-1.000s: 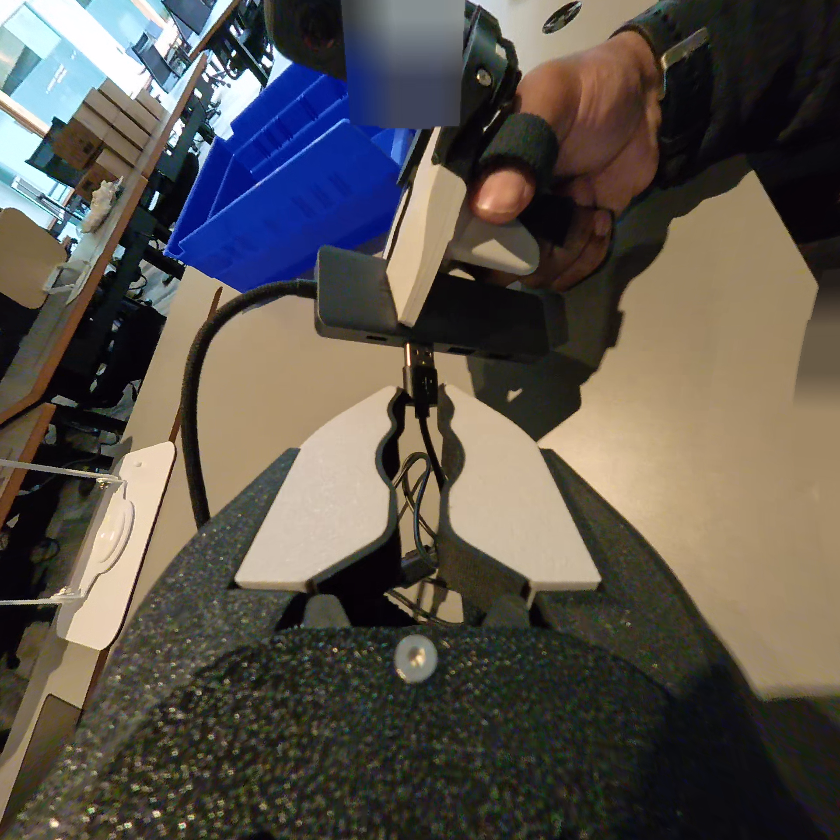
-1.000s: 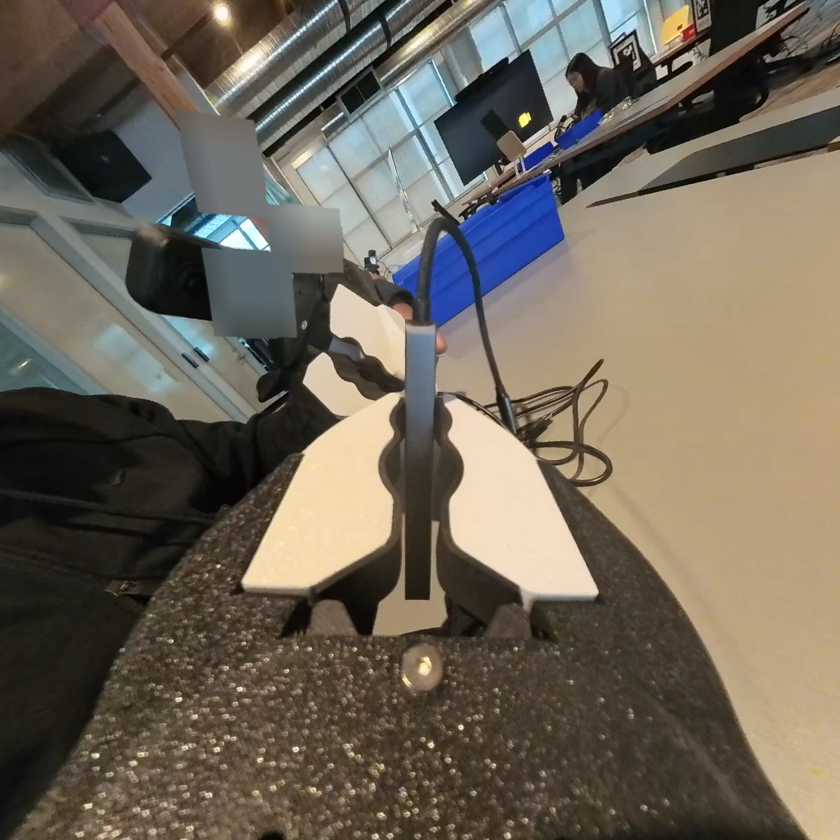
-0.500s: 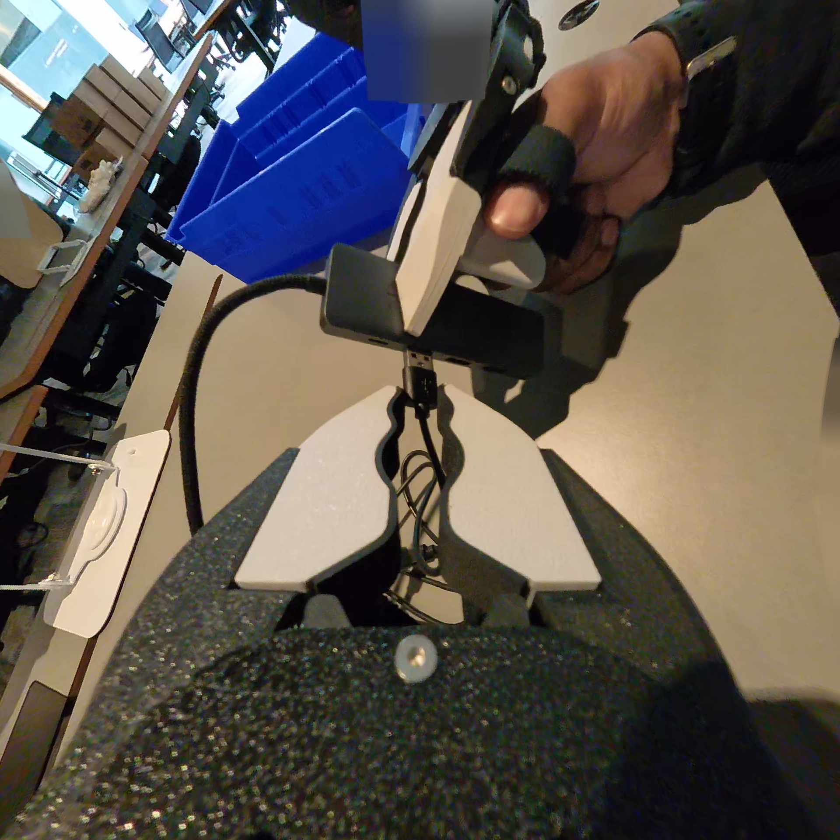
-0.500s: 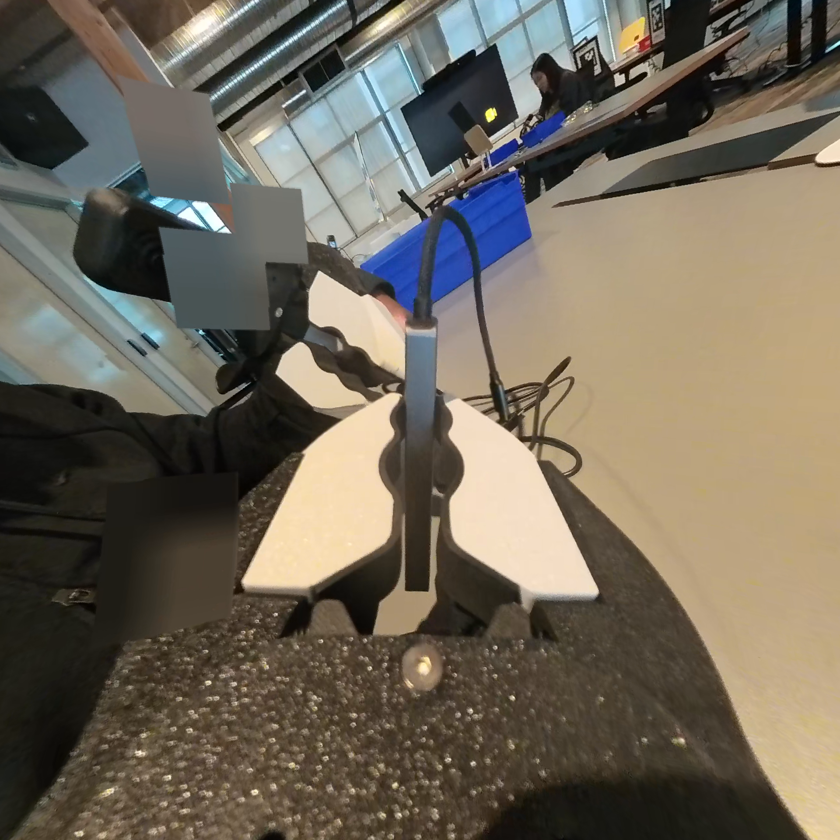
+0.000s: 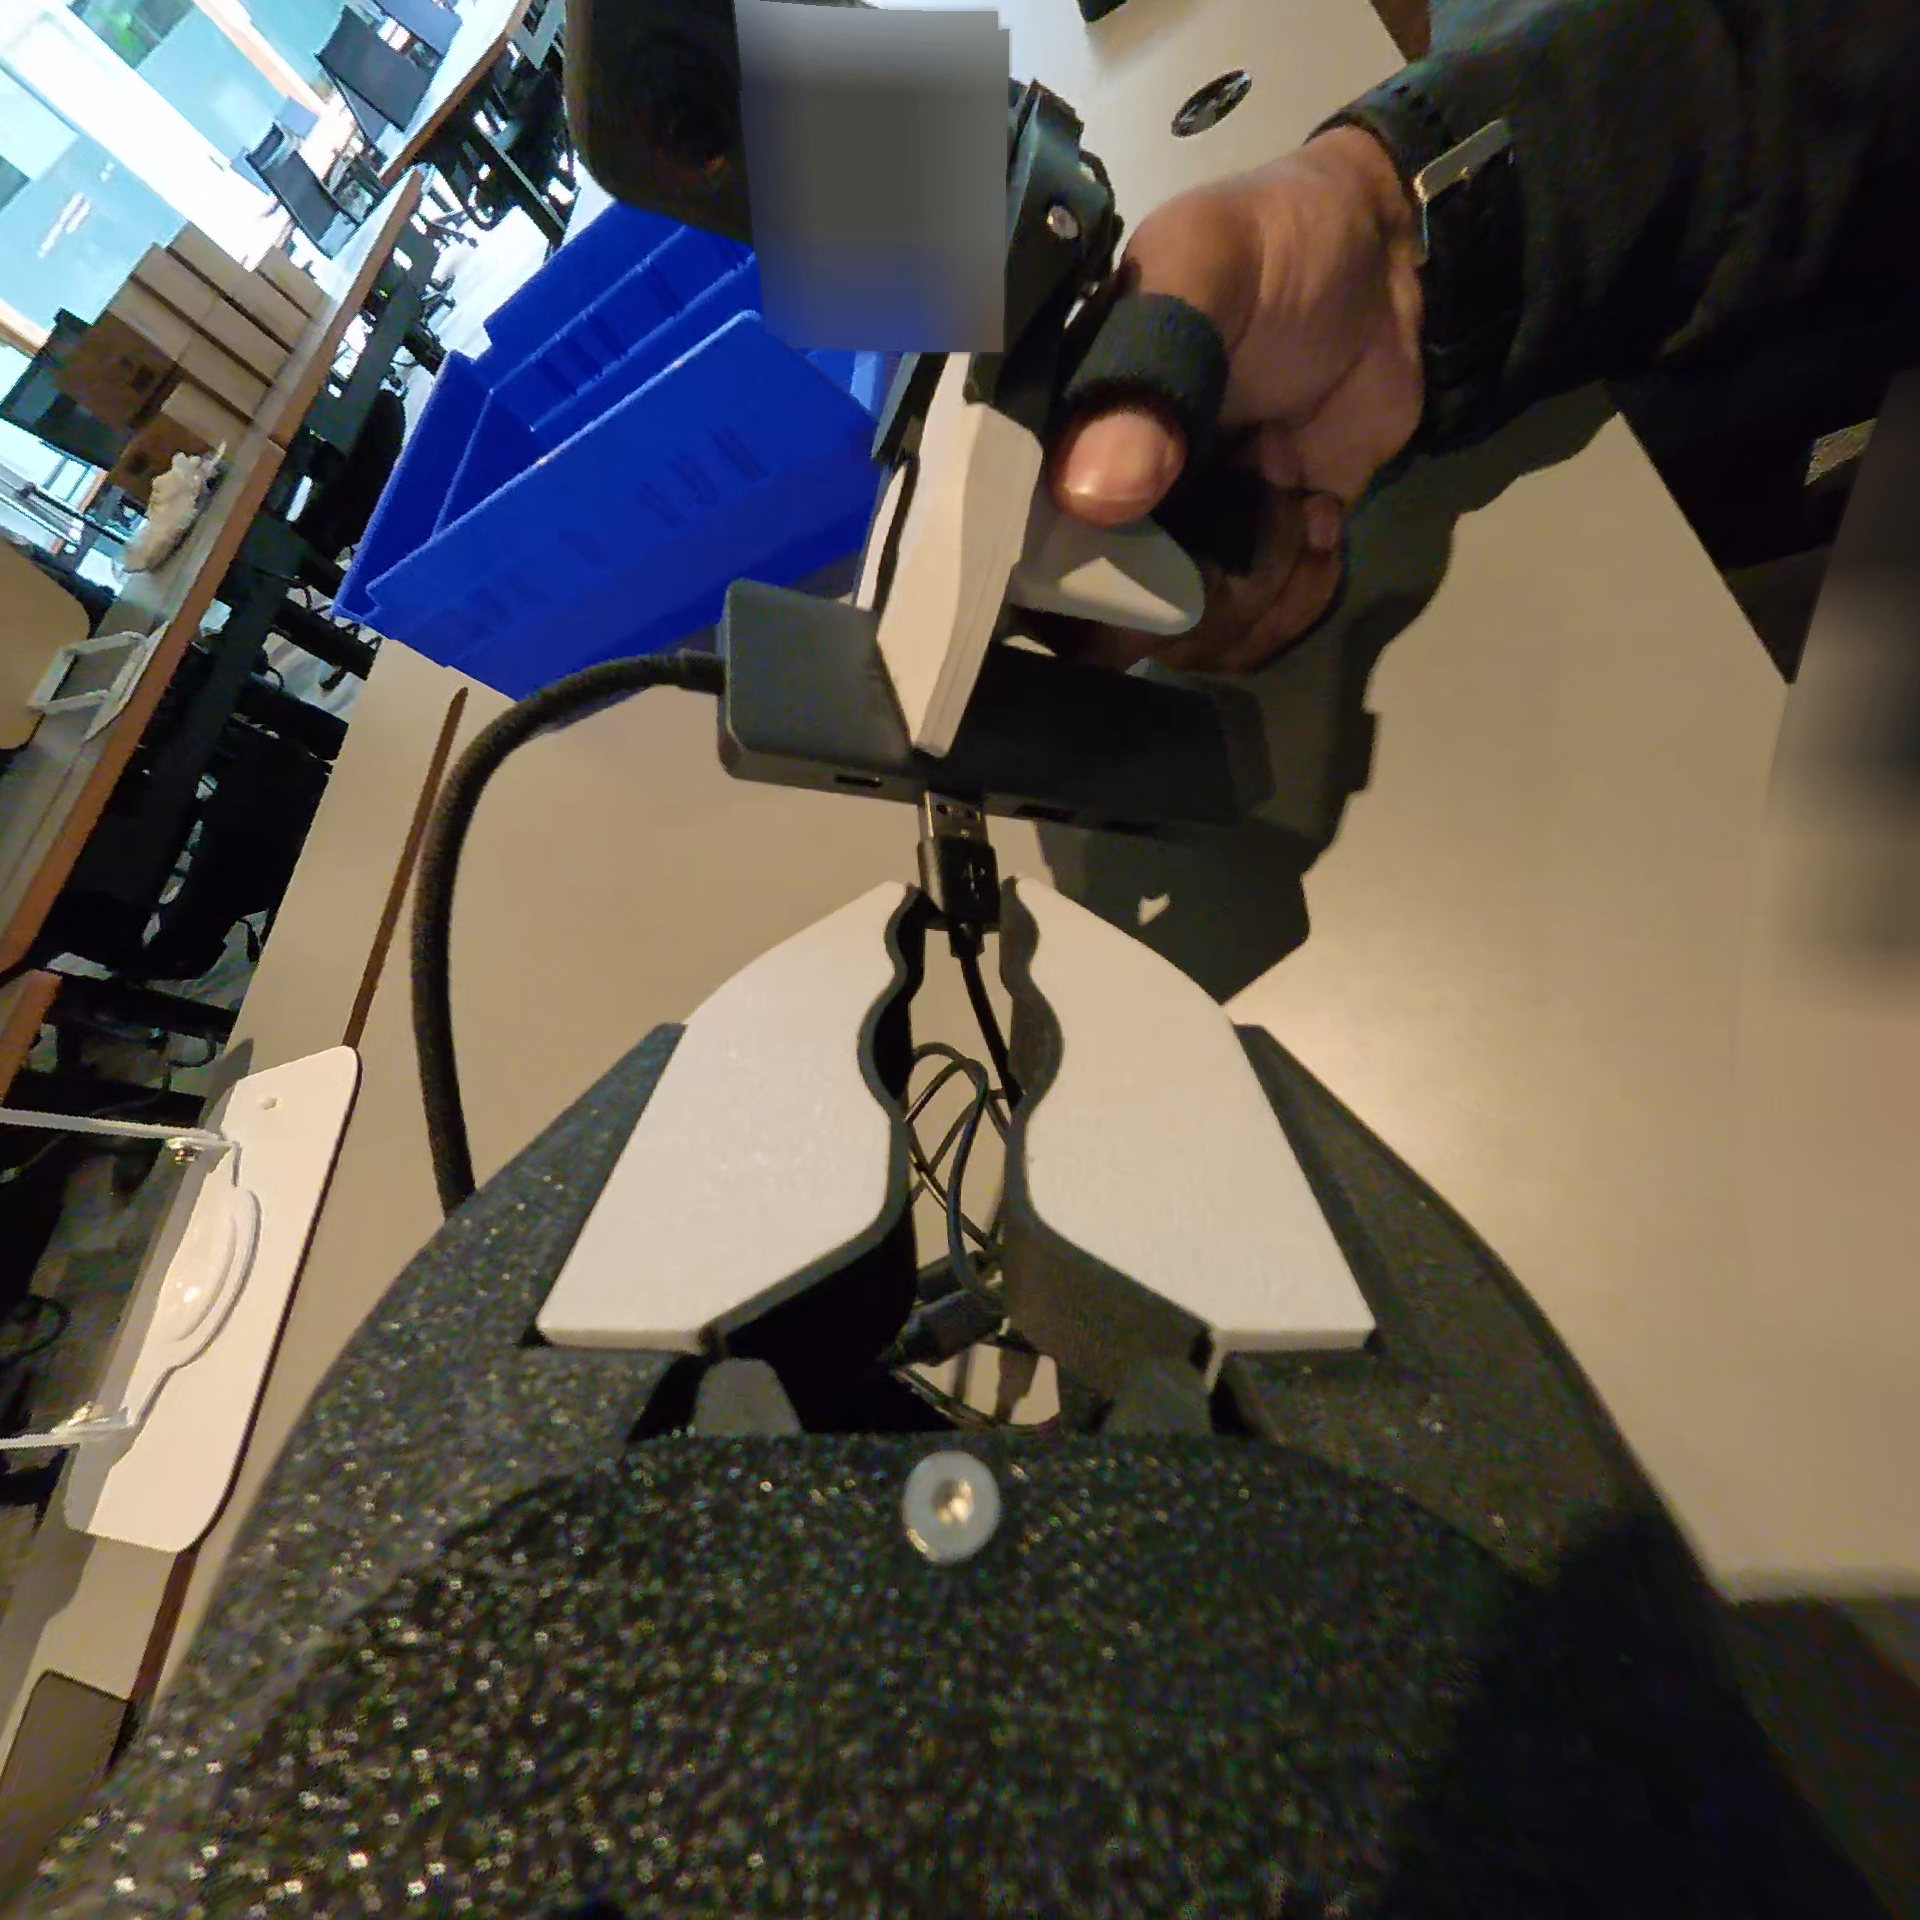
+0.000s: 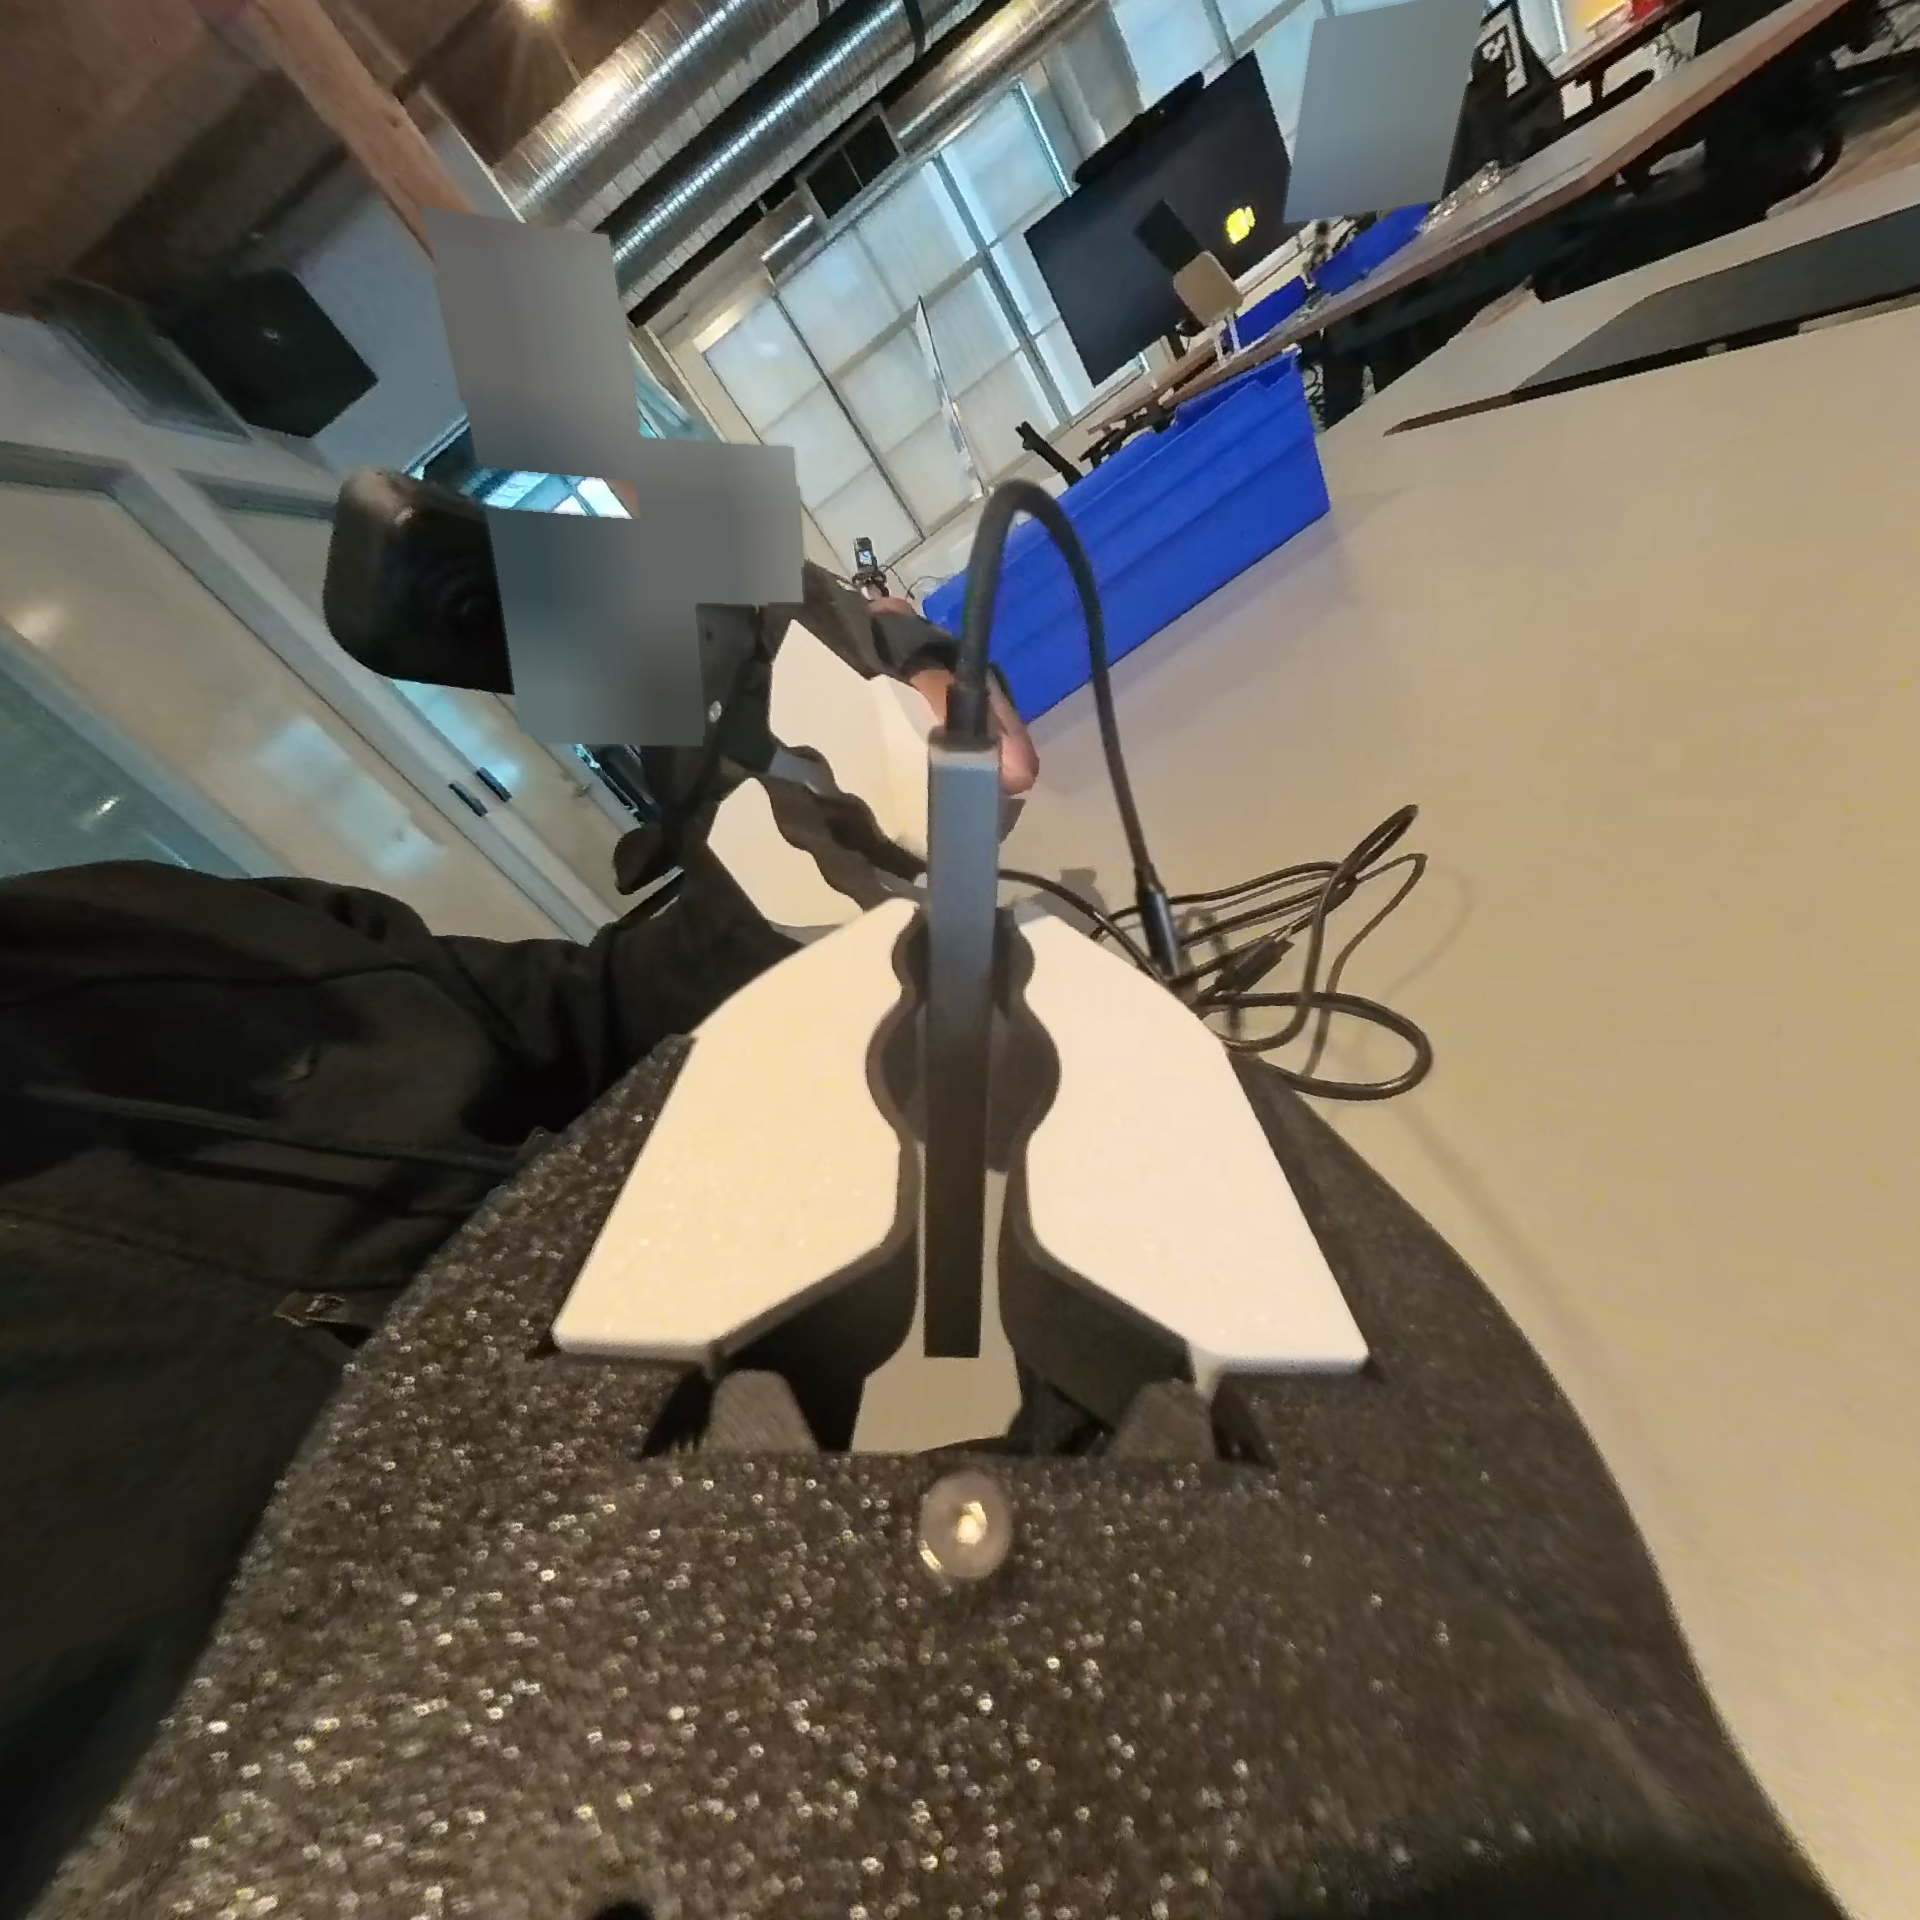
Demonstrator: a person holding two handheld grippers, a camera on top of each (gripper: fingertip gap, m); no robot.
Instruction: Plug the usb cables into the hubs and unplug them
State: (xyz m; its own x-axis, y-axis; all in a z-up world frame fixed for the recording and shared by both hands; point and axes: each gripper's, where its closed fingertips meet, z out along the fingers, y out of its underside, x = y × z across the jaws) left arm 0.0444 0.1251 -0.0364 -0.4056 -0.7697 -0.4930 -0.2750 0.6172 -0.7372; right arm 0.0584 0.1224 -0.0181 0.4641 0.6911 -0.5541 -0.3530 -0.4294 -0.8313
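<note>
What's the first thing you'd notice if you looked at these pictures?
The dark grey USB hub, held up above the table by the right gripper. Just under it, the left gripper pinches a black USB plug at the hub's port, with blue bins behind.

Each camera is sitting just behind its own tongs, looking forward along them from very close in. The left tongs (image 5: pixel 961 904) are facing the right tongs (image 5: pixel 951 582) head-on; the right tongs (image 6: pixel 961 925) are looking back, catching the left tongs (image 6: pixel 831 769) beyond. Both views are sharing the hub (image 5: pixel 1091 727) (image 6: pixel 961 935) and the desk (image 5: pixel 1558 935) (image 6: pixel 1558 727).
</note>
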